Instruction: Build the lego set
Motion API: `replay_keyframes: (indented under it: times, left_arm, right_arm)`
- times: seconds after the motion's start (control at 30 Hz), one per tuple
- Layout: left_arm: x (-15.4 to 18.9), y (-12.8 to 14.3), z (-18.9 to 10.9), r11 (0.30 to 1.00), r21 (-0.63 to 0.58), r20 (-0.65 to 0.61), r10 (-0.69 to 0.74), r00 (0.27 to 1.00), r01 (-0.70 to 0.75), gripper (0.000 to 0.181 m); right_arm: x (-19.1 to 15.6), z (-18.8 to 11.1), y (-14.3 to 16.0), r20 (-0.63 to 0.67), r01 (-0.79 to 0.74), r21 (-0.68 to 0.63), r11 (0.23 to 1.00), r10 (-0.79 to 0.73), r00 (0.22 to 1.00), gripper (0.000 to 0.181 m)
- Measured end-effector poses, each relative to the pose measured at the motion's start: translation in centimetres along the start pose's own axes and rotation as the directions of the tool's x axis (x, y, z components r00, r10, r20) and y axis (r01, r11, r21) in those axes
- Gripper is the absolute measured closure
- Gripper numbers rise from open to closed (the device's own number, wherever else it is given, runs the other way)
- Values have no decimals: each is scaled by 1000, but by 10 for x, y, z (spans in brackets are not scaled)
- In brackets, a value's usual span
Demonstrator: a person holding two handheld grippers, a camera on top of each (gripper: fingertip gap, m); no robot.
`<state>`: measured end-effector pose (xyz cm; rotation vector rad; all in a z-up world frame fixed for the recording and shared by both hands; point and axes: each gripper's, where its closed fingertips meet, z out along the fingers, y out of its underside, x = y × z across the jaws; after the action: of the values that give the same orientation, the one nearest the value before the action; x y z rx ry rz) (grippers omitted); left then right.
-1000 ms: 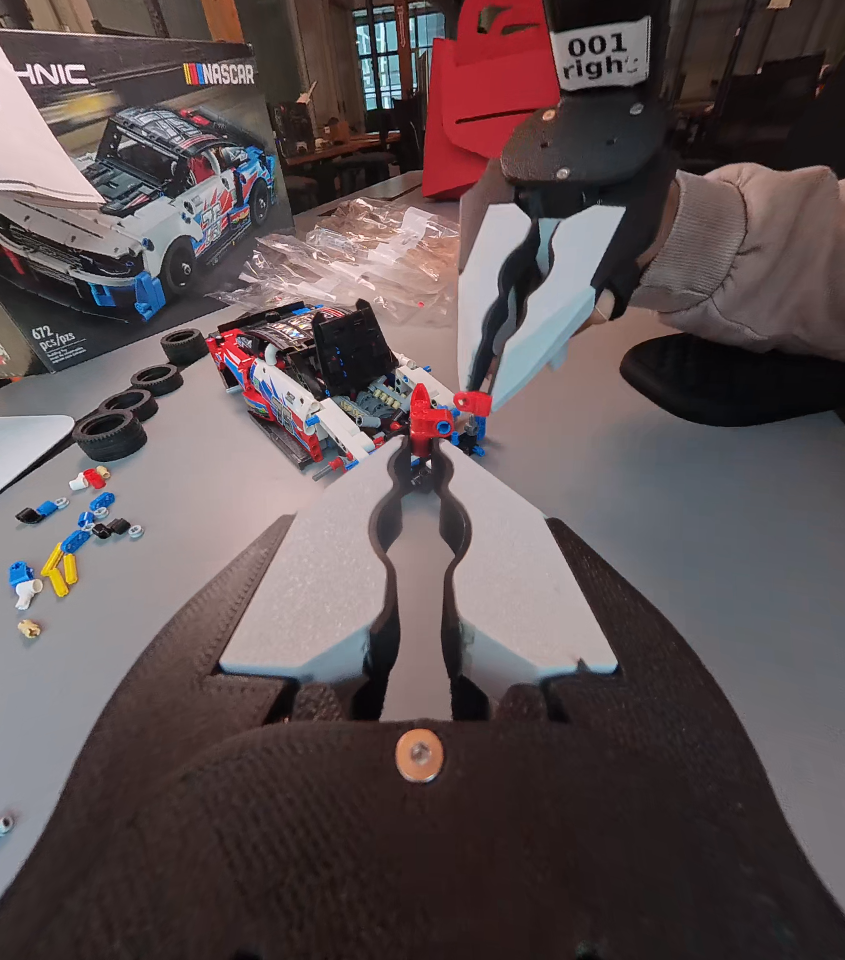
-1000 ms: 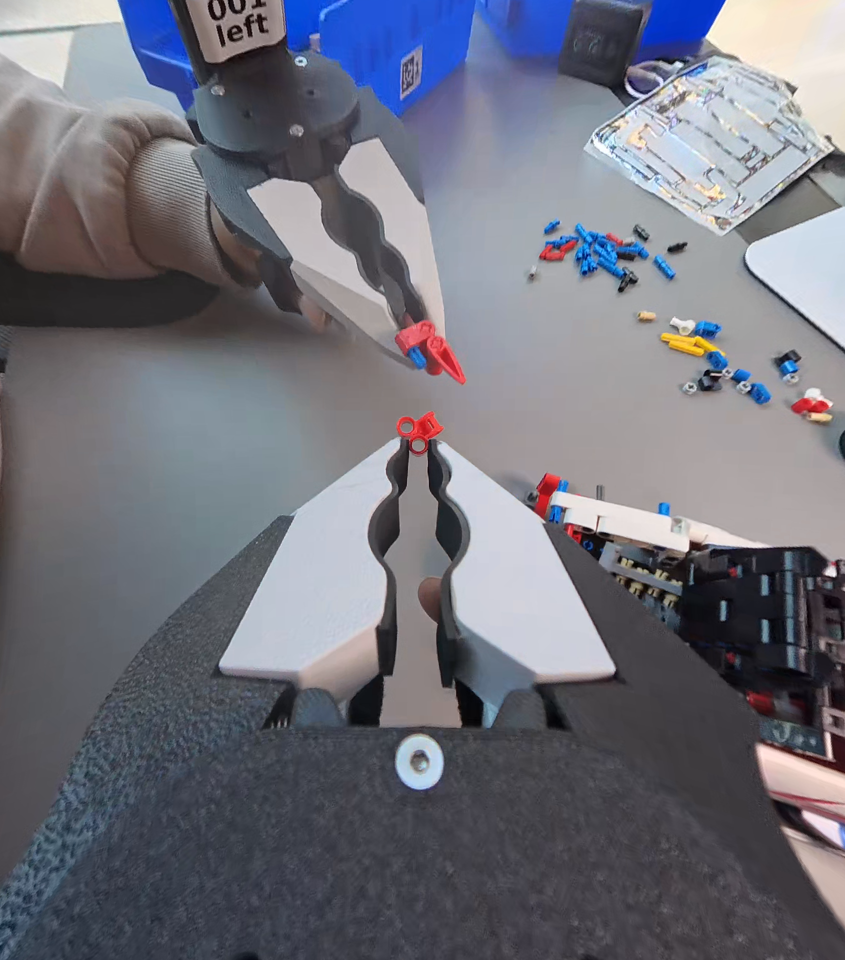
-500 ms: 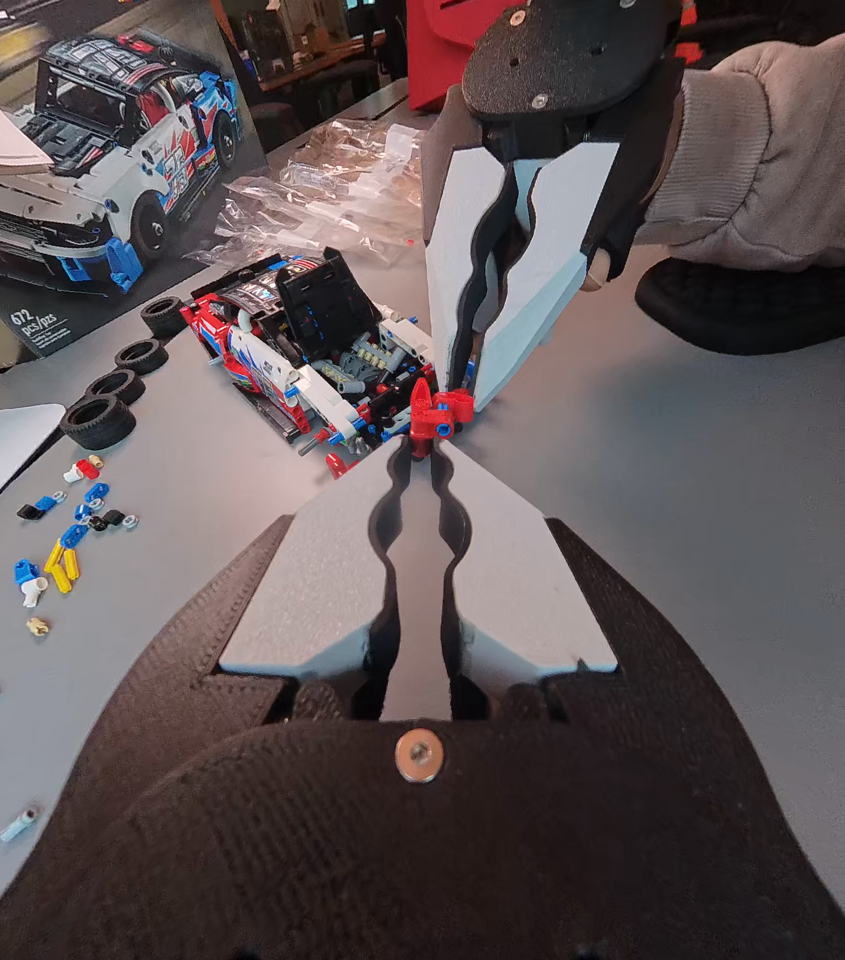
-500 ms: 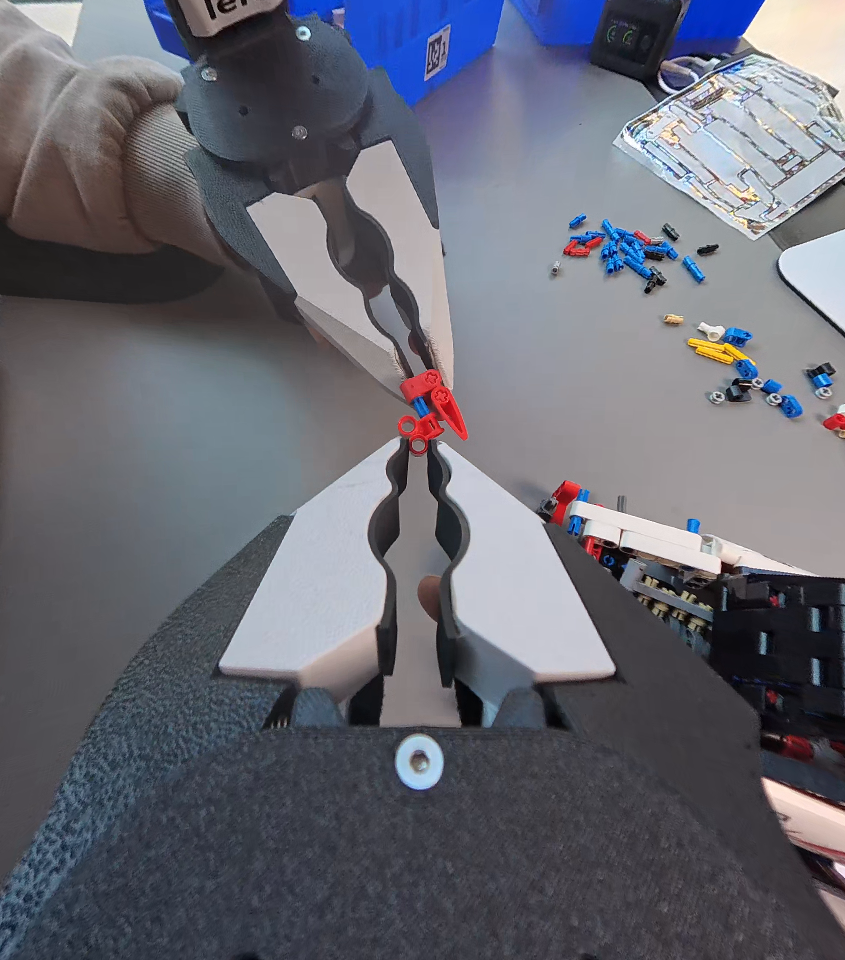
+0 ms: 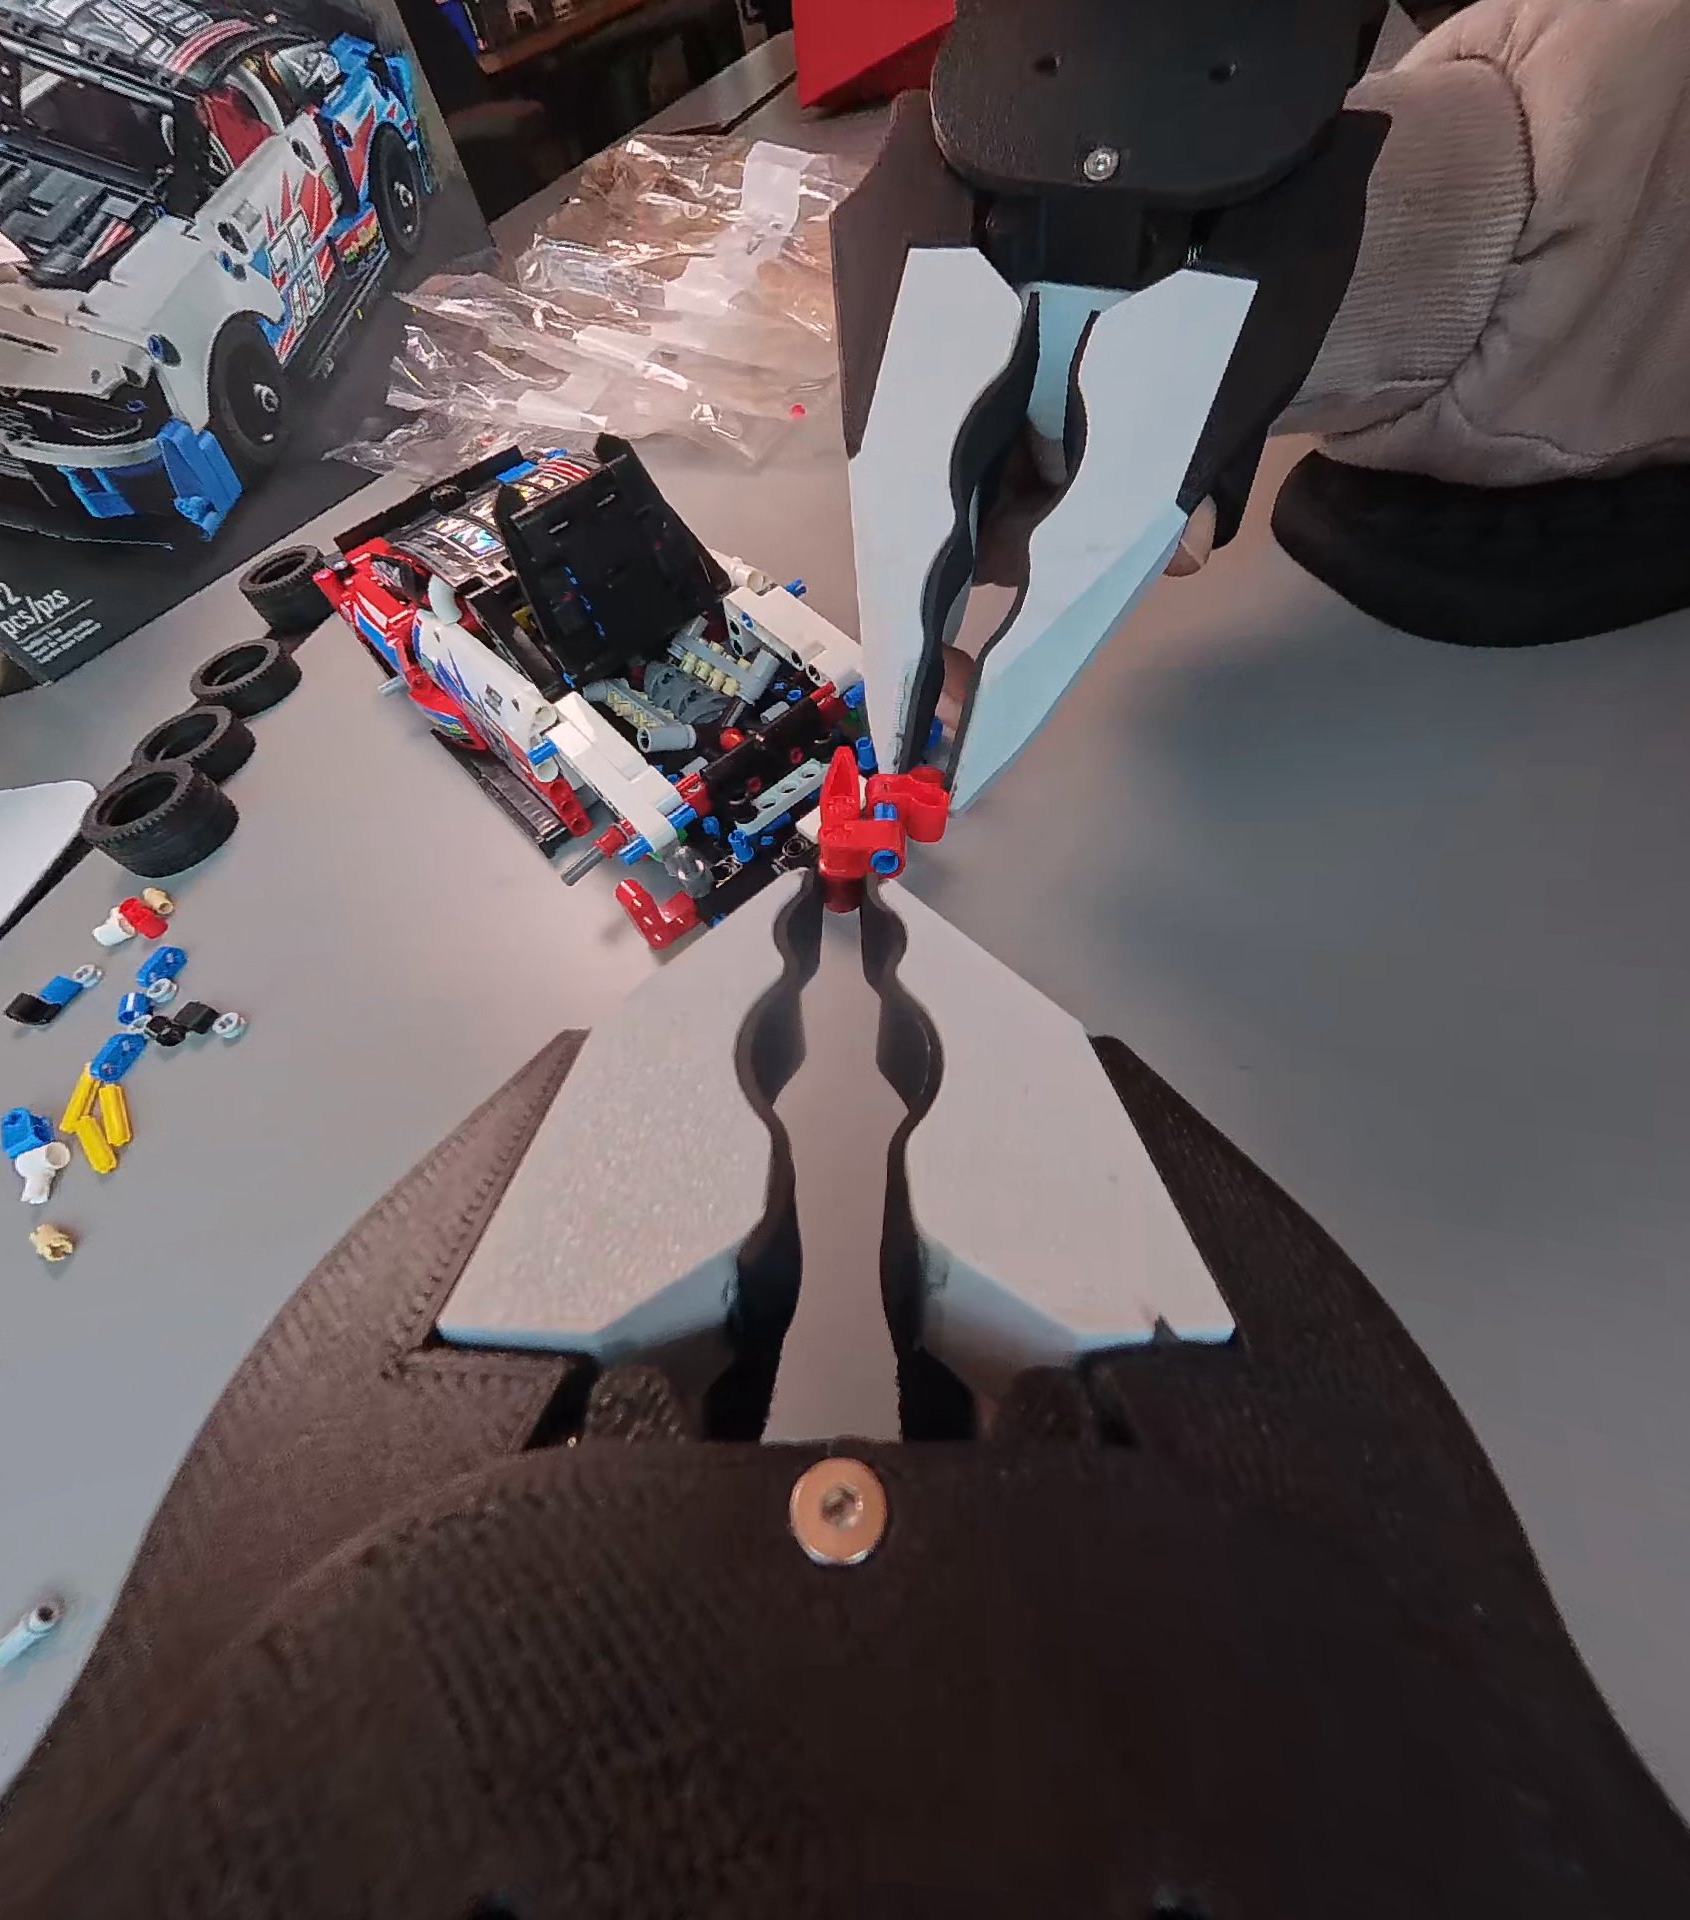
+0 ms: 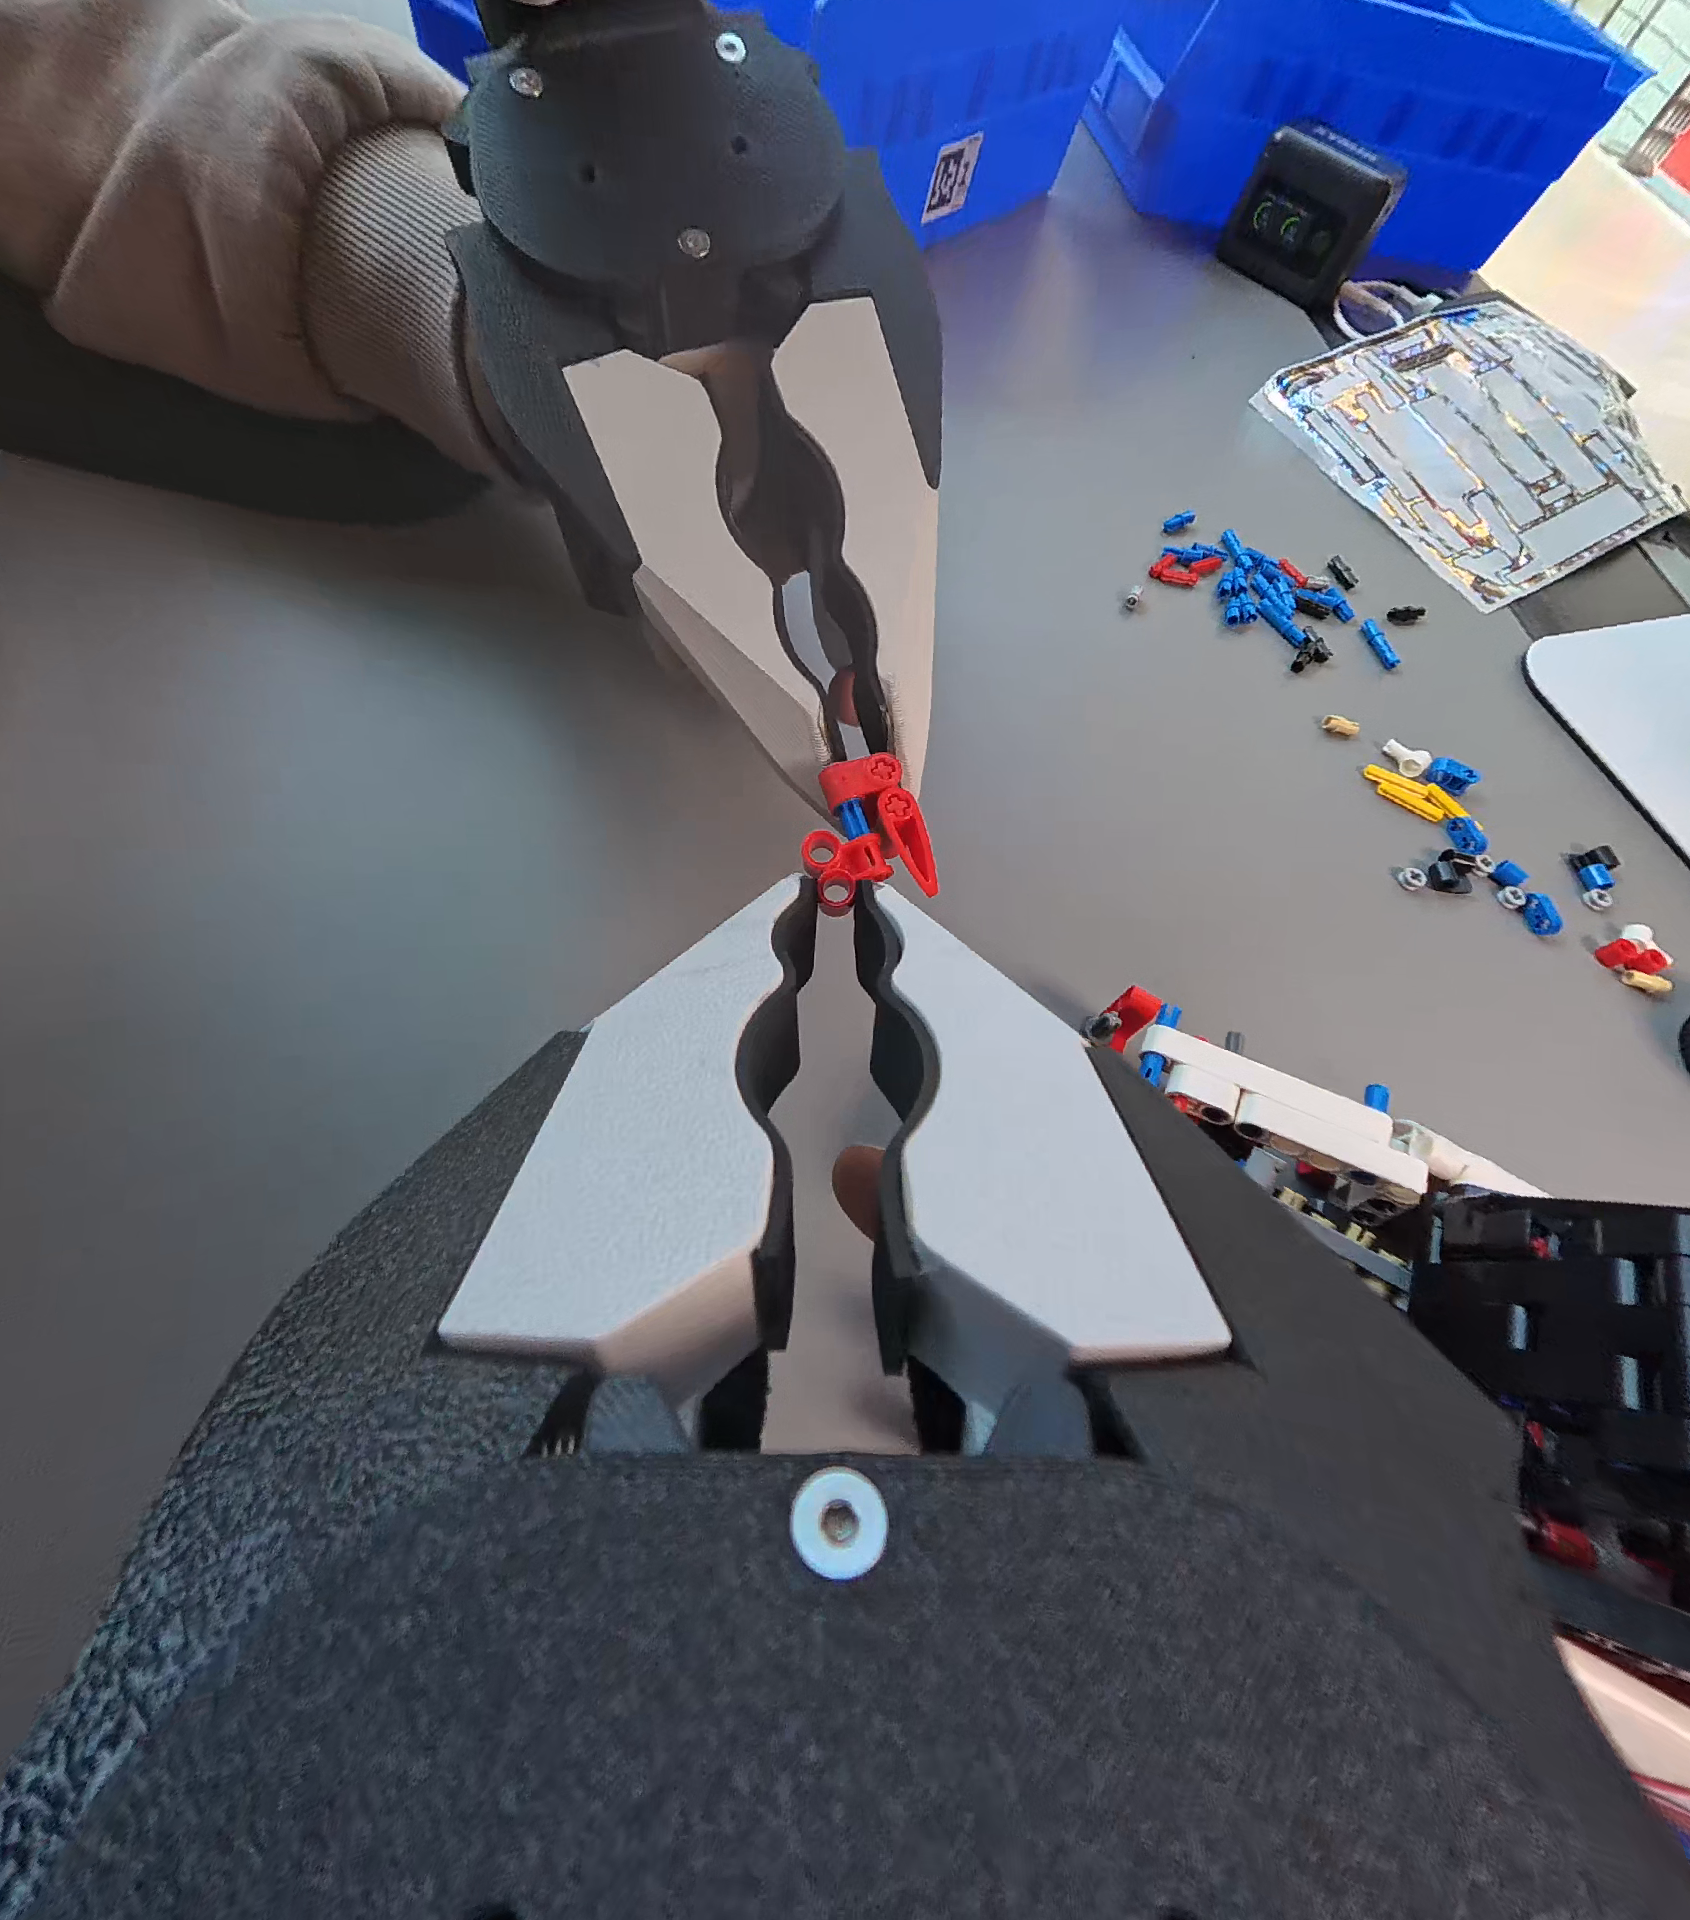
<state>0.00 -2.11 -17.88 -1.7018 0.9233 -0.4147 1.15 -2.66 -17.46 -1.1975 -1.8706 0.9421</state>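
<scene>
I have both tongs meeting tip to tip above the grey table. My left tongs are clamped on a small red assembly with blue pins. My right tongs are pinched on a red connector, which touches that assembly's blue pin. In the left wrist view the part-built car sits on the table just behind and left of the joined pieces. Four black tyres lie in a row farther left. Loose blue, yellow and red pieces are scattered on the near left. The set's box stands at the far left, with empty clear bags to its right.
</scene>
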Motion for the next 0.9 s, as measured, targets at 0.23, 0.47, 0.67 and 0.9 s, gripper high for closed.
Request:
replay_keyframes:
  times: [0.23,0.47,0.67,0.9]
  left_arm:
    - [0,3,3,995,-59,61,85,994,-82,176]
    - [0,9,6,993,-97,72,79,994,-72,176]
    - [0,-9,1,992,60,-7,-112,994,113,176]
    - [0,-31,-7,945,202,-51,-251,967,256,177]
  right_arm:
    - [0,-1,4,-8,43,-23,999,-43,999,177]
    - [-1,0,5,-32,113,-63,992,-115,993,177]
    - [2,-12,-13,42,-59,131,990,54,998,177]
    - [2,-22,-31,108,-182,290,940,156,982,177]
